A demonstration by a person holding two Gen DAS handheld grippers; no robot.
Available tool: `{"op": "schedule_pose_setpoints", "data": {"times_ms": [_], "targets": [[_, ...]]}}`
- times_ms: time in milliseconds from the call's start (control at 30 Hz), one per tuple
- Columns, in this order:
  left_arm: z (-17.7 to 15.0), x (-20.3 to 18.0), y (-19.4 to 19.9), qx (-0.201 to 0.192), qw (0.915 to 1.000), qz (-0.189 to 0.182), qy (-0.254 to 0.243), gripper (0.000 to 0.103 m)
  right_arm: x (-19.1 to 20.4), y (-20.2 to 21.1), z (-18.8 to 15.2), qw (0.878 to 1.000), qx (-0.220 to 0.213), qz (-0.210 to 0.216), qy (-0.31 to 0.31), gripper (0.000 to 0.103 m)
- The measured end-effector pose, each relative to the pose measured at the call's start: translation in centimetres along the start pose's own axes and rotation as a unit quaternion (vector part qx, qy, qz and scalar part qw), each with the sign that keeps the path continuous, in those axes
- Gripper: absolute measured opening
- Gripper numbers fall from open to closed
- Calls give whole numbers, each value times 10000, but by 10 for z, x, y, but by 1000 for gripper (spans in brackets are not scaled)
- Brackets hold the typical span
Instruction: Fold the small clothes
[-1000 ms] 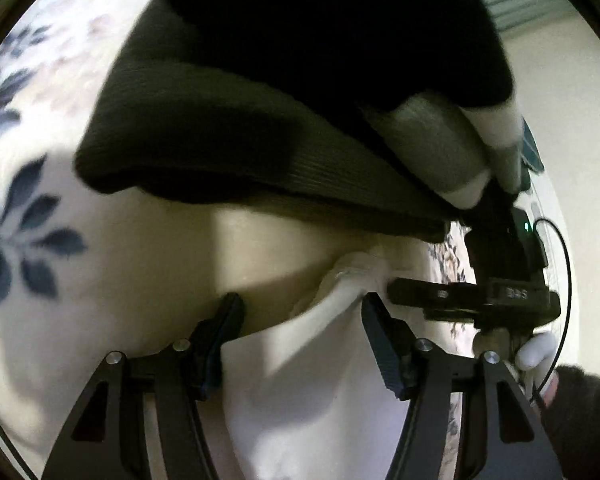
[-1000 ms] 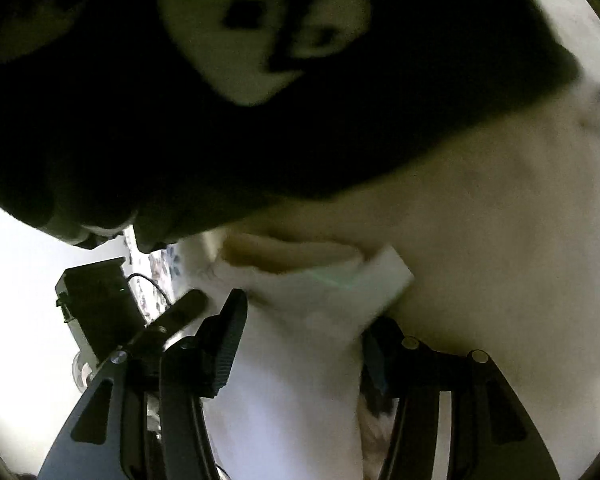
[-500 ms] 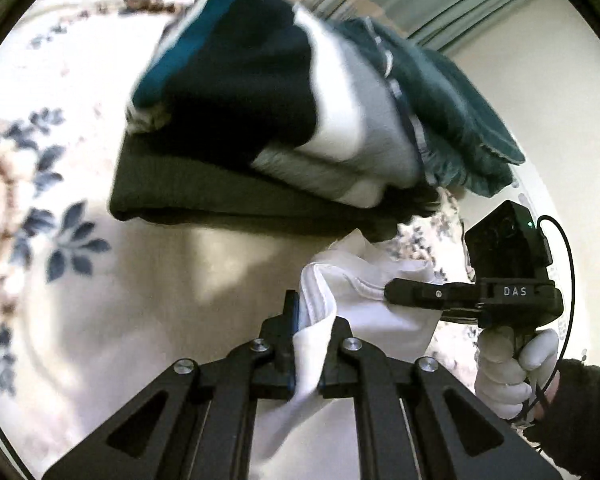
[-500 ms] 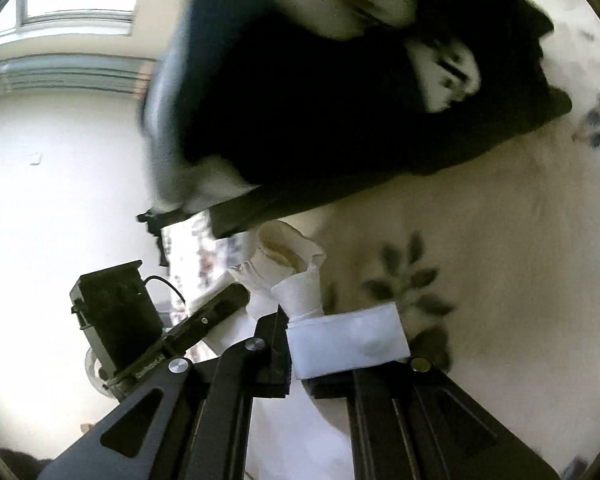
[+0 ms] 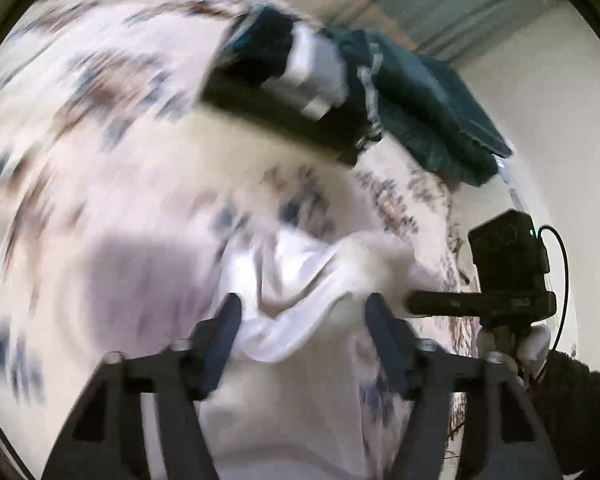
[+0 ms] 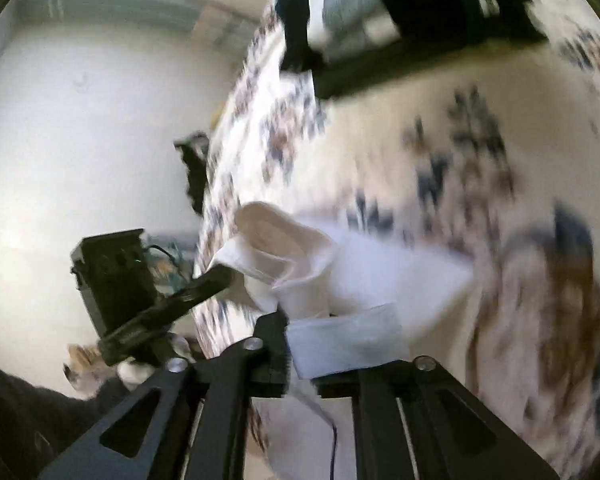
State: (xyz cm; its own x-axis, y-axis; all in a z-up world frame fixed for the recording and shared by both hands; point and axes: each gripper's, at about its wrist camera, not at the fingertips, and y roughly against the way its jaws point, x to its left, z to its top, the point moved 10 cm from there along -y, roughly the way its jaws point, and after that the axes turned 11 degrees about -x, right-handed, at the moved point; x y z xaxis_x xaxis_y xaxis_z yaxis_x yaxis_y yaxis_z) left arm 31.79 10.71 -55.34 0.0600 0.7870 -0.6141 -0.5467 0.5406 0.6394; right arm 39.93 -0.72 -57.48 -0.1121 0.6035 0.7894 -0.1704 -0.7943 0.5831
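A small white garment (image 5: 288, 300) lies rumpled on the floral cloth between the fingers of my left gripper (image 5: 304, 320), which is open around it. In the right wrist view the same white garment (image 6: 340, 268) is pinched at its folded edge by my right gripper (image 6: 300, 344), which is shut on it. My right gripper also shows in the left wrist view (image 5: 420, 304), and my left gripper shows in the right wrist view (image 6: 216, 276). Both views are motion-blurred.
A stack of folded dark and striped clothes (image 5: 284, 76) (image 6: 400, 12) lies further back on the floral cloth (image 5: 100, 160), with a teal garment (image 5: 432, 108) beside it. A pale wall (image 6: 80, 120) stands behind.
My left gripper was shut on the white garment and has opened. Both grippers have pulled back from the stack of folded clothes, the right one with the garment.
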Motion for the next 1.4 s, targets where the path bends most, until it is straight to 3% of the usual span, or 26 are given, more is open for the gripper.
{"op": "schedule_pose_setpoints", "data": {"times_ms": [33,67,167,267,367,567,600,667,700,733,767,800,1000,1100,1167,1200,1233,1300,1367,1400], "targets": [[-15,5,8,74,9998,76,178,63,-5,4,-26,9996,244,-74,-88,48],[-35,17,19,188,9988,264,381,63,-23,35,-50,9991,398,-140,-102,60],[-67,40,35,283,9940,676,808,63,-39,44,-104,9953,828,-445,-220,61],[-70,48,33,233,9914,926,896,63,-60,52,-120,9930,668,-712,-658,61],[-64,48,14,232,9908,905,975,63,-83,55,-125,9861,289,-963,-1321,61],[-56,54,-51,522,9886,812,1158,62,-125,28,-113,9626,-405,-1210,-2391,61],[-56,54,-59,545,9886,796,1154,60,-131,21,-111,9592,-463,-1247,-2496,61],[-56,52,-68,566,9896,844,1017,32,-137,8,-105,9549,-511,-1230,-2656,61],[-57,49,-70,623,9904,880,867,14,-139,0,-104,9544,-483,-1187,-2695,60],[-57,45,-69,607,9914,908,723,13,-137,-3,-103,9557,-530,-1124,-2668,53],[-58,41,-64,566,9923,870,678,11,-136,-5,-103,9573,-540,-1152,-2596,22],[-59,37,-58,520,9931,811,664,10,-134,-6,-104,9583,-527,-1181,-2548,9],[-78,18,-17,501,9936,637,787,9,-103,19,-123,9677,-471,-1147,-2194,6],[-97,25,-20,864,9903,657,862,15,-106,24,-141,9681,-189,-1494,-2004,6],[-104,35,-21,1081,9851,873,1011,26,-112,21,-148,9668,83,-1902,-1707,8],[-100,40,-17,1016,9848,973,1015,29,-117,22,-150,9637,185,-2097,-1640,15],[-92,42,-11,895,9861,1007,971,30,-120,25,-150,9616,196,-2165,-1674,16],[-67,42,-1,572,9886,1174,752,33,-126,39,-139,9577,-65,-2192,-1865,19],[-39,33,2,208,9927,1041,580,51,-122,56,-120,9592,-567,-1928,-1991,30],[-28,28,-1,78,9943,908,557,69,-119,65,-108,9587,-914,-1745,-2051,41]]}}
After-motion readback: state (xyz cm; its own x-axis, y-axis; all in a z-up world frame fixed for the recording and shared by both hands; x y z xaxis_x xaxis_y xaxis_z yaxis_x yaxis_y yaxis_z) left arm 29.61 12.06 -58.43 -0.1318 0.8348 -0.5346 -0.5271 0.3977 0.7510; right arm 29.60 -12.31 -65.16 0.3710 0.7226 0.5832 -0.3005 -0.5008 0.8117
